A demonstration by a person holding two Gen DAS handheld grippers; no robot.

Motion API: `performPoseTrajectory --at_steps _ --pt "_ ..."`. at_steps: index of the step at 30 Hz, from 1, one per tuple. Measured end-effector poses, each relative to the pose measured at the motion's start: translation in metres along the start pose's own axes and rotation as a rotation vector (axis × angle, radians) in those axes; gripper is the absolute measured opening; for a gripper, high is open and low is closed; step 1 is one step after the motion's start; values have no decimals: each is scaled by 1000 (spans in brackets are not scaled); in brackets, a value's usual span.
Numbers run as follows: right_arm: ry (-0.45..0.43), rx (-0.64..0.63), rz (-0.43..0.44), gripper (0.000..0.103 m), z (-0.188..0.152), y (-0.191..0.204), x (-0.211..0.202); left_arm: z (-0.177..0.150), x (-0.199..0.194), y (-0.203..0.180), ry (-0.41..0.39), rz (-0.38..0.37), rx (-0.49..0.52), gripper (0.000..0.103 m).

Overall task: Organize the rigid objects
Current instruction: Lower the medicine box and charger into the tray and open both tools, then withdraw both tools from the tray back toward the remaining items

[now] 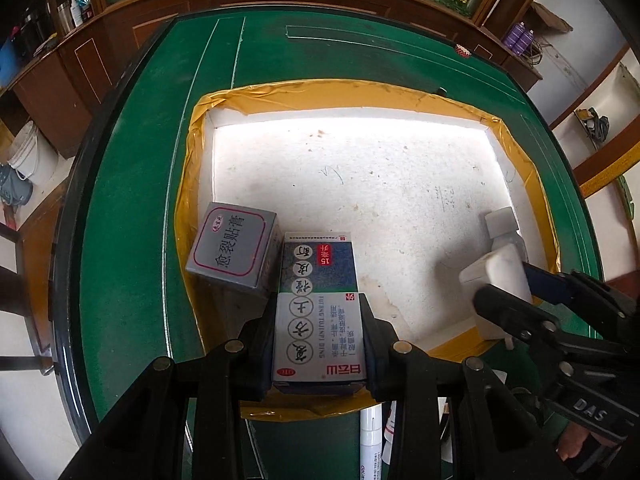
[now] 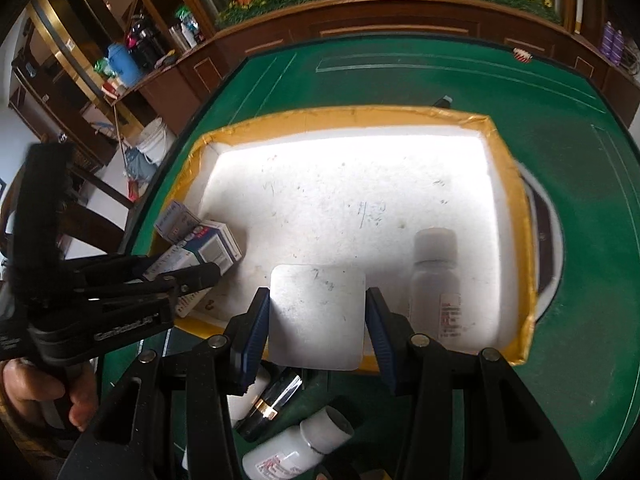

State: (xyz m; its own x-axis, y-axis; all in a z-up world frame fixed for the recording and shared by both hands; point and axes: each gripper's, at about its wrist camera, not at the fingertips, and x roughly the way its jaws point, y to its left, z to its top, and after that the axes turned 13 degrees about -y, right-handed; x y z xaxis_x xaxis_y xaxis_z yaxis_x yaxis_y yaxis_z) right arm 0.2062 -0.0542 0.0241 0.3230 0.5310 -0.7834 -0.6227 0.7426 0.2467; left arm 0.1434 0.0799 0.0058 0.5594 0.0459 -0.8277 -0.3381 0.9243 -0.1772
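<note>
While over foam tray (image 1: 384, 94): left gripper (image 1: 320, 344) clamped on light, crushable medicine carton (image 1: 320, 304), grip flat sides; right gripper (image 2: 318, 320) clamped on rigid, smooth white block (image 2: 318, 316), near right.

Black left gripper (image 1: 320, 344), silver screws; right gripper (image 2: 318, 320), blue pads (image 2: 256, 330).
</note>
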Motion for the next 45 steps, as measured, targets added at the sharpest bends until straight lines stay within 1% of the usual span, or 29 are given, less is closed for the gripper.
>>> performPoseTrajectory --at_steps 6,8,10,20,25,28,30,31,32,33,35,36,37,38,40,41,43,45 --pt "36 2 -34 45 0 -13 20 1 1 -2 2 1 1 35" --pt "32 6 -34 44 1 -17 26 1 1 -1 2 0 2 35" --pt "34 -7 -55 44 3 -18 30 1 1 -1 1 0 1 35" --pt "12 6 -64 44 -3 -19 31 1 2 -1 5 3 1 36" --pt "3 10 -68 44 -1 -21 31 1 6 0 22 2 -14 36" --pt "-4 16 -66 46 0 -21 28 1 8 1 29 1 -31 36" --pt "-15 13 -64 50 1 -21 25 1 10 1 45 0 -37 36" --pt "-28 14 -61 55 2 -21 22 1 11 0 51 4 -38 37" --pt "-40 15 -62 61 5 -22 19 0 11 -1 53 8 -37 39" --pt "-51 17 -63 62 7 -22 16 0 10 -2 51 9 -36 42" --pt "-86 27 -58 63 12 -23 6 1 6 -4 37 12 -32 60" --pt "-104 35 -55 64 14 -24 1 2 4 -6 25 12 -31 64" --pt "-126 47 -54 68 16 -25 -6 2 0 -7 14 12 -32 71" --pt "-140 54 -52 71 18 -25 -11 3 -2 -8 5 12 -33 74" --pt "-174 66 -53 75 20 -27 -23 4 -7 -12 -5 12 -36 76" --pt "-184 69 -56 80 21 -28 -27 4 -9 -13 -5 13 -35 76" --pt "-205 81 -62 84 21 -30 -35 4 -12 -17 -6 16 -28 76" --pt "-228 97 -56 87 19 -32 -43 3 -16 -20 -14 26 -20 76"
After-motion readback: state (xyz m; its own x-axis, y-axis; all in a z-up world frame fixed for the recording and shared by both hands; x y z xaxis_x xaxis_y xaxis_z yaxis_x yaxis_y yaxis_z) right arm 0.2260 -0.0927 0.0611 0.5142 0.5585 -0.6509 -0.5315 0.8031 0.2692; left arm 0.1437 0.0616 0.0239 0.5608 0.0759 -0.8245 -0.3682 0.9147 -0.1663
